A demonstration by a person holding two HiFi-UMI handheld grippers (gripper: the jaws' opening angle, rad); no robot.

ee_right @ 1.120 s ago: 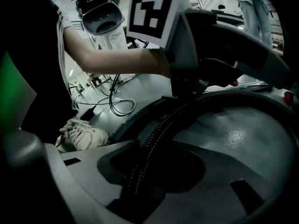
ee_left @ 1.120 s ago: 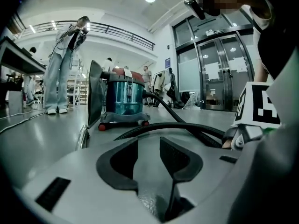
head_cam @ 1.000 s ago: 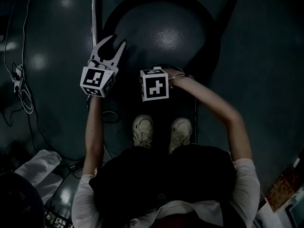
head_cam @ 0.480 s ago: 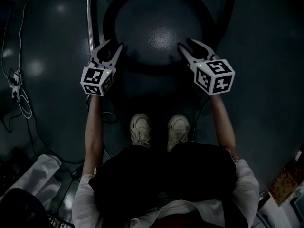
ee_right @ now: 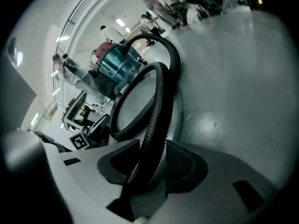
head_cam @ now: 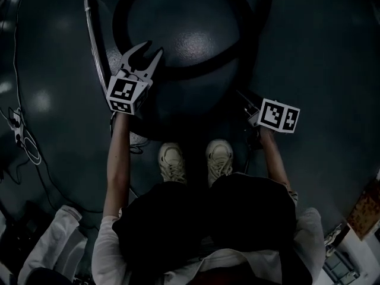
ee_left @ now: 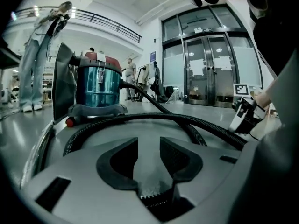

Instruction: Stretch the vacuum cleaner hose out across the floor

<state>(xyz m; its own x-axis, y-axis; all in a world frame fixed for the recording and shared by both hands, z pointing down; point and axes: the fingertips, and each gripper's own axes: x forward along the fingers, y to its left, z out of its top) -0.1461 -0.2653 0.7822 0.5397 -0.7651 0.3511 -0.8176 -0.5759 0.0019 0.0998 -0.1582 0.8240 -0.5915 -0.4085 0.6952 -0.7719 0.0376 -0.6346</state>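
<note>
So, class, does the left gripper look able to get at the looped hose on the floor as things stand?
Probably yes: the left gripper has its jaws apart and empty, and the hose lies looped just ahead of them with nothing in between.

A black hose (head_cam: 196, 73) loops across the dark floor (head_cam: 320, 52) in the upper centre. The left hand-held gripper (head_cam: 151, 51), jaws apart, points at its lower curve. The right hand-held gripper (head_cam: 246, 100) sits mid-right, above pale shoes (head_cam: 172, 162).

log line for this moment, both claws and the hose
left claw: open, empty, low by hose loop | right claw: shut on hose | hose: looped on floor, not yet stretched
</note>
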